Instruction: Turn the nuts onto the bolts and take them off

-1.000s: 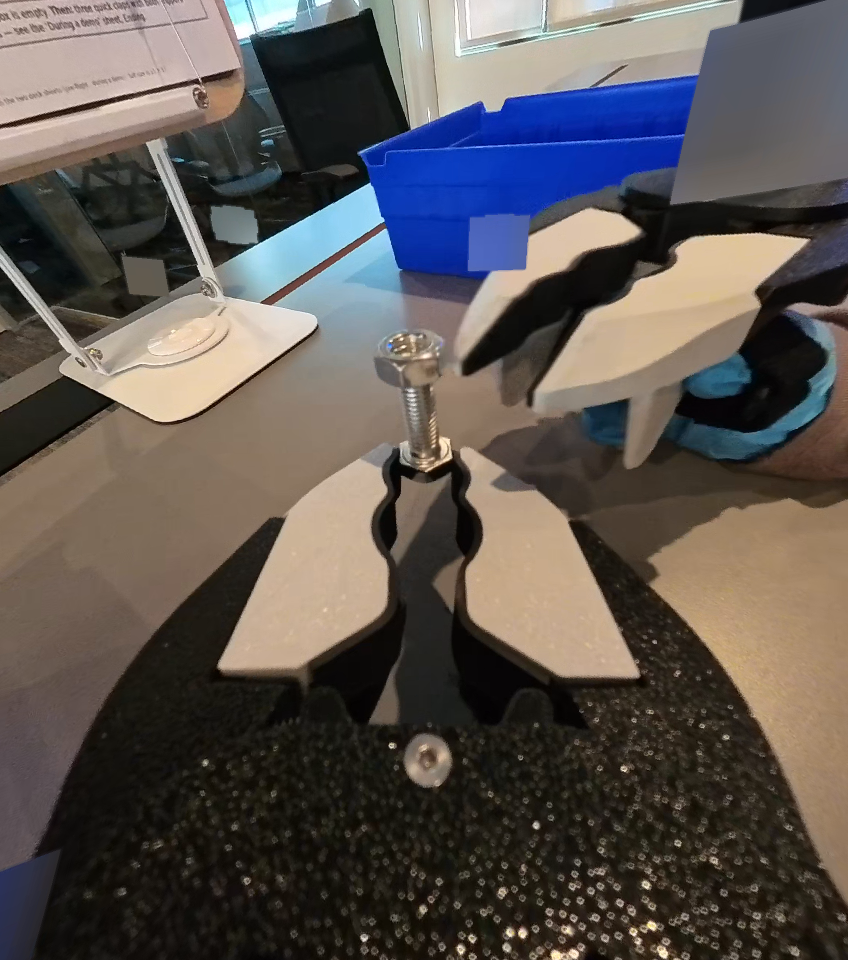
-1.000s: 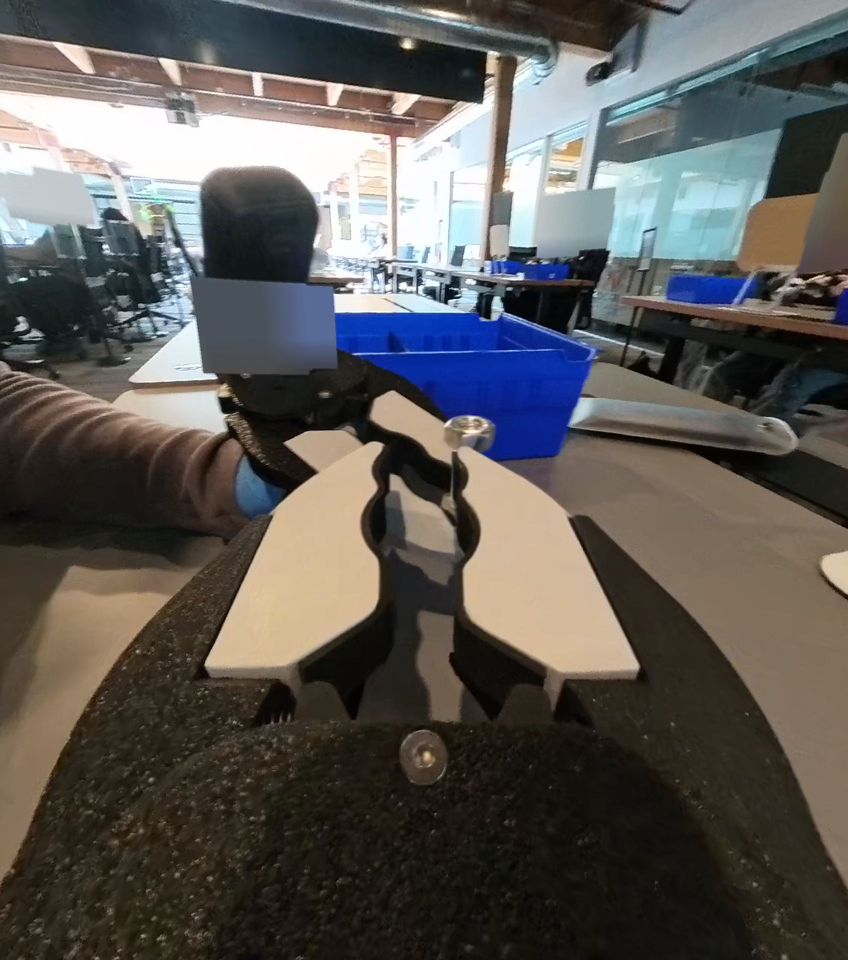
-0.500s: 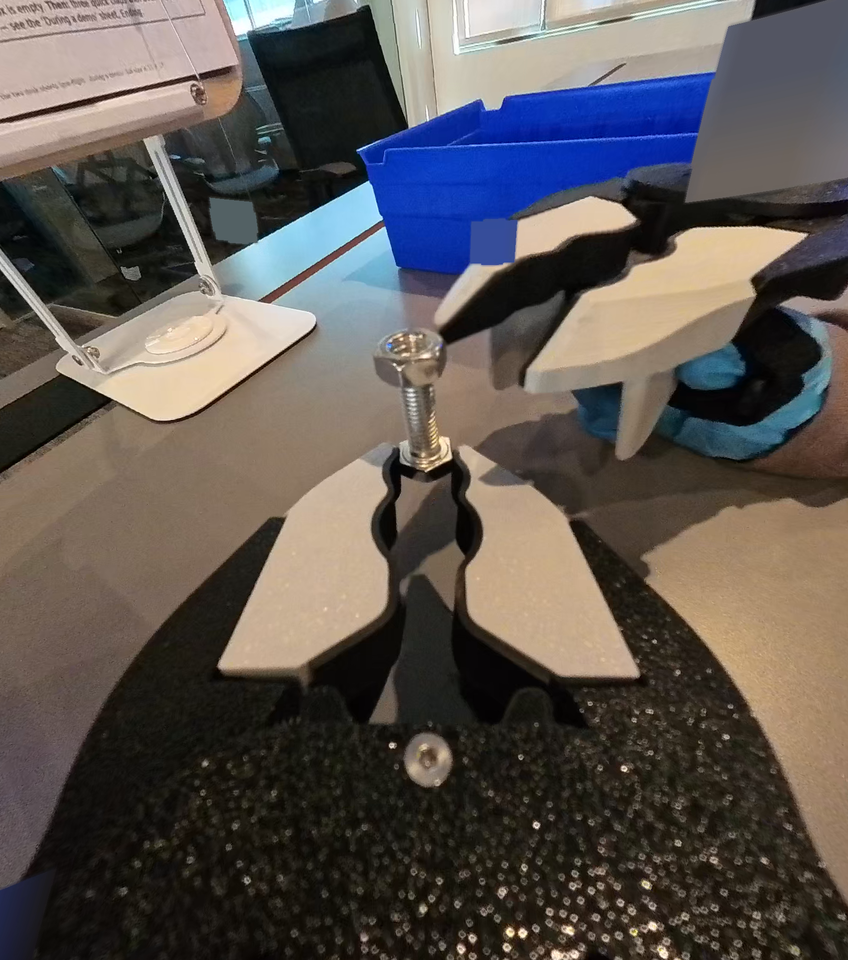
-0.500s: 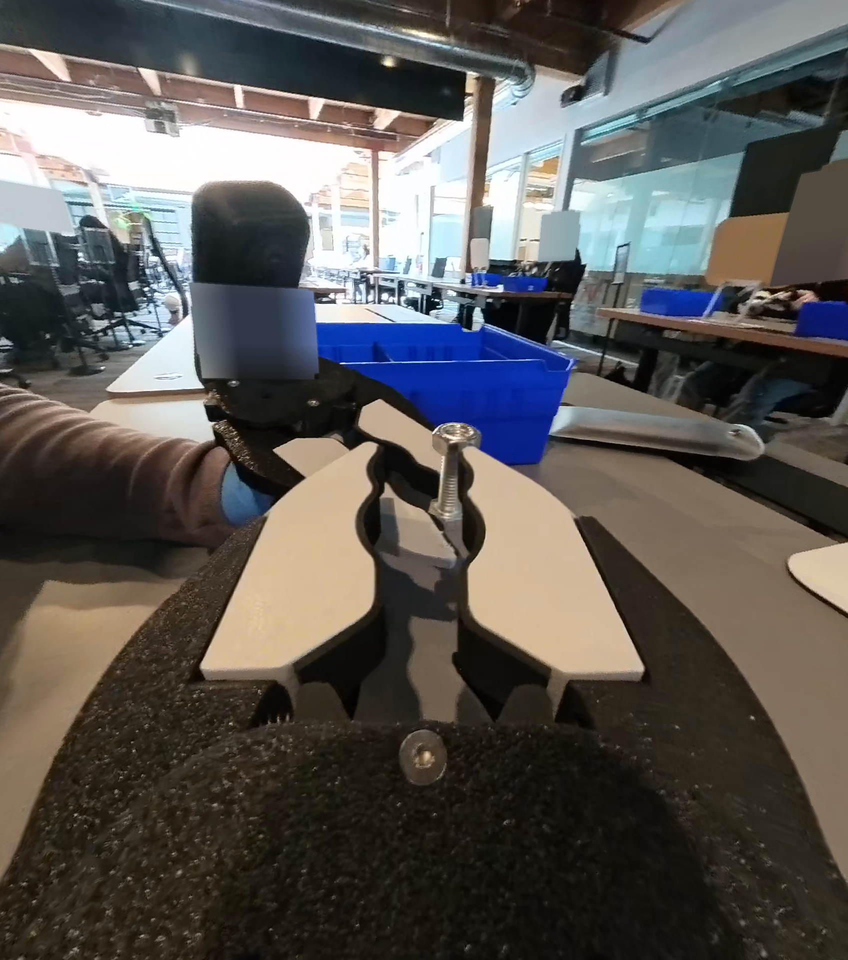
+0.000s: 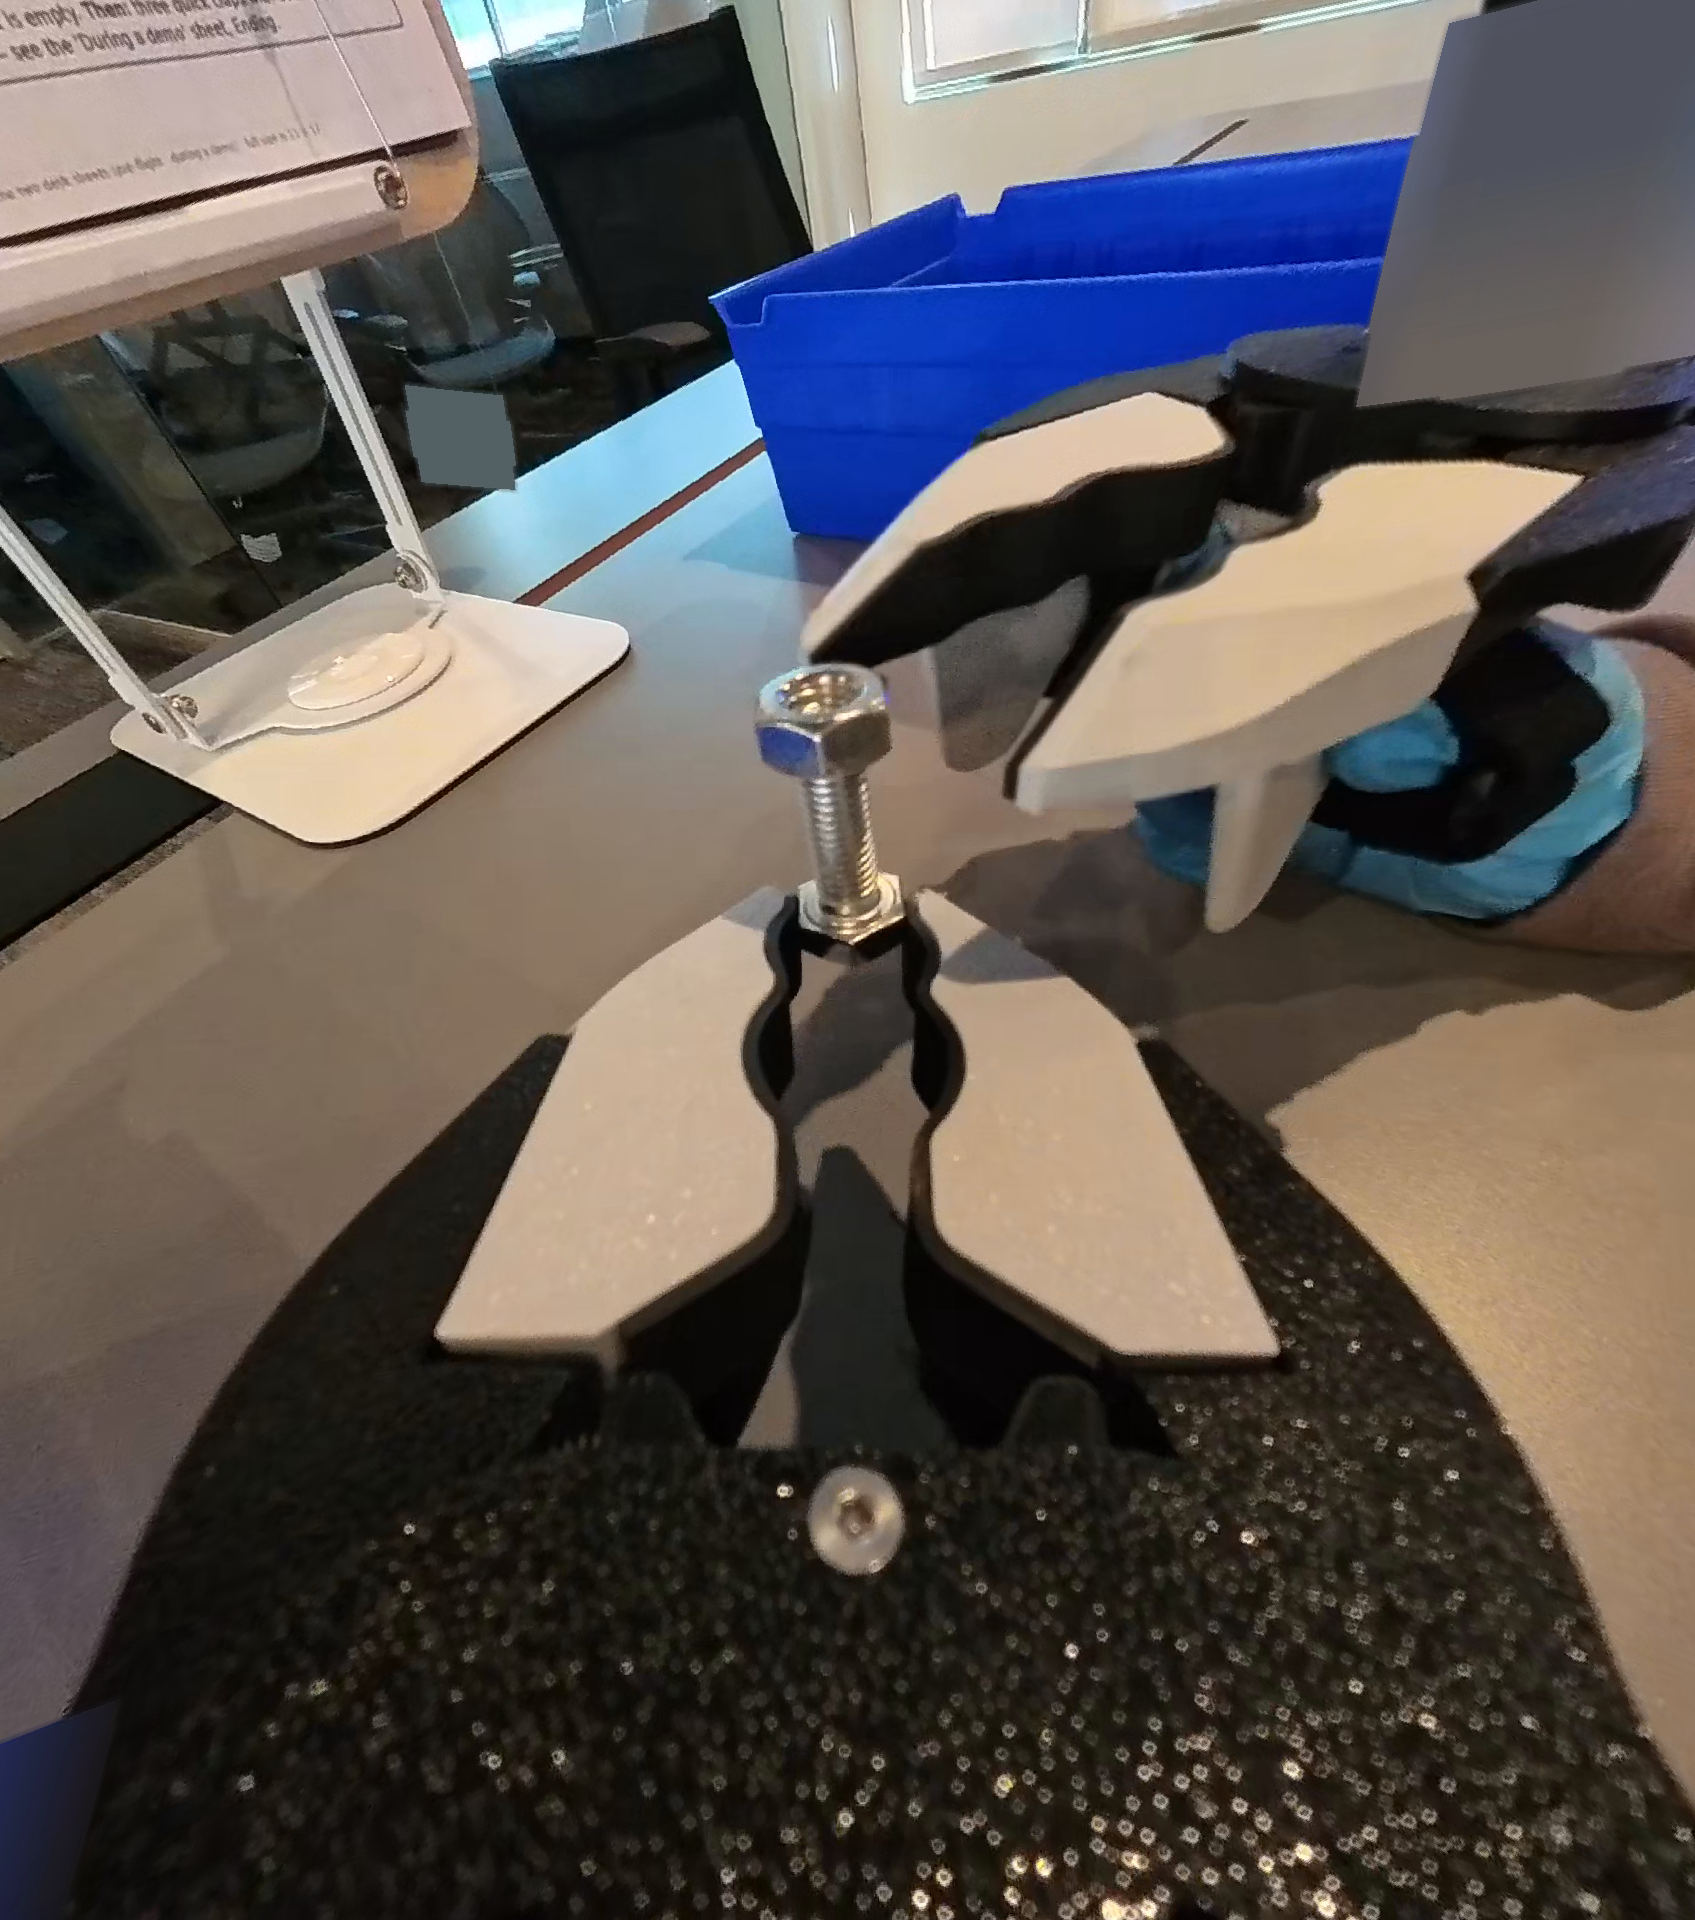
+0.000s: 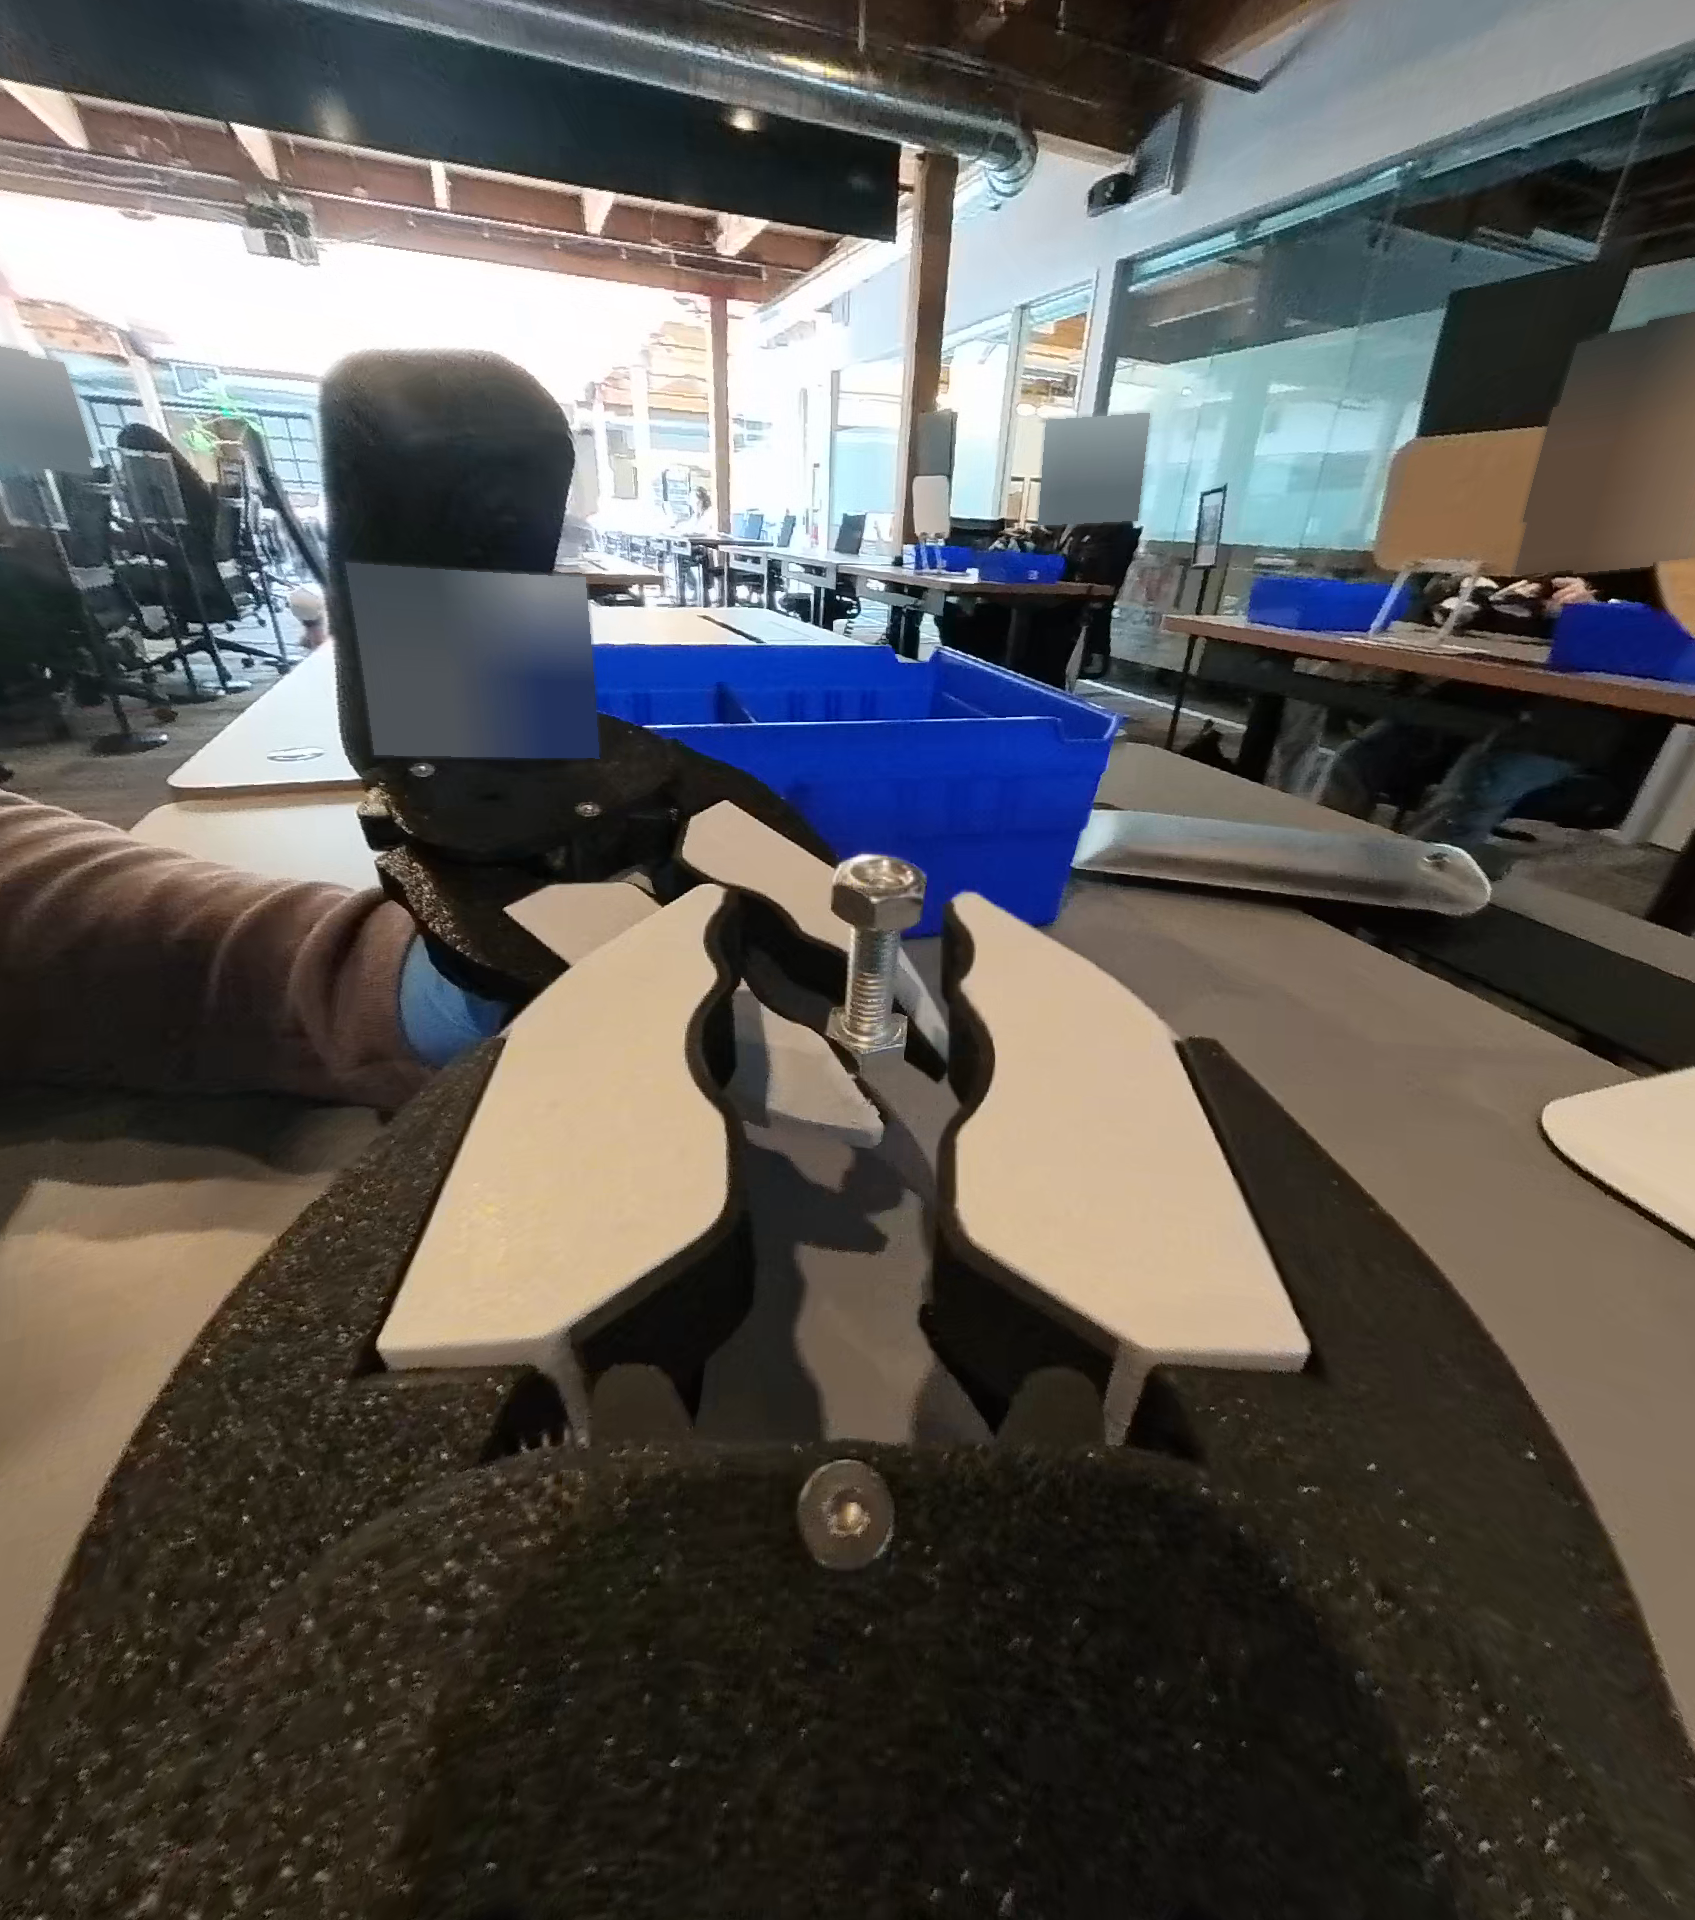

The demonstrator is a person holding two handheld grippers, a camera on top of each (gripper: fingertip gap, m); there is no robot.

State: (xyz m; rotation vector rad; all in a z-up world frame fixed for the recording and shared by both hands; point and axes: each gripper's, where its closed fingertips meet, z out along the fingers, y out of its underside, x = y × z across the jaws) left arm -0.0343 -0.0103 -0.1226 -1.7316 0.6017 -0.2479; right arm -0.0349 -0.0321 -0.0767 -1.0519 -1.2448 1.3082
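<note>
With the left gripper [image 5: 848,920] clamping the upright silver threaded bolt [image 5: 838,852] at its base, the open right gripper [image 6: 838,914] could knock the loose silver hex nut [image 5: 822,719] crooked while closing.

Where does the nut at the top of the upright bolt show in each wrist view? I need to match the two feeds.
Left wrist view: the nut sits just above centre, above the left gripper tips.
Right wrist view: the nut is at centre, between the right gripper fingers' tips.
Shared landmark: the blue bin behind it.

1 bolt [image 5: 838,847], 1 nut [image 5: 824,717], 2 tools, 1 blue bin [image 5: 1030,343], 1 sign stand [image 5: 375,717]
</note>
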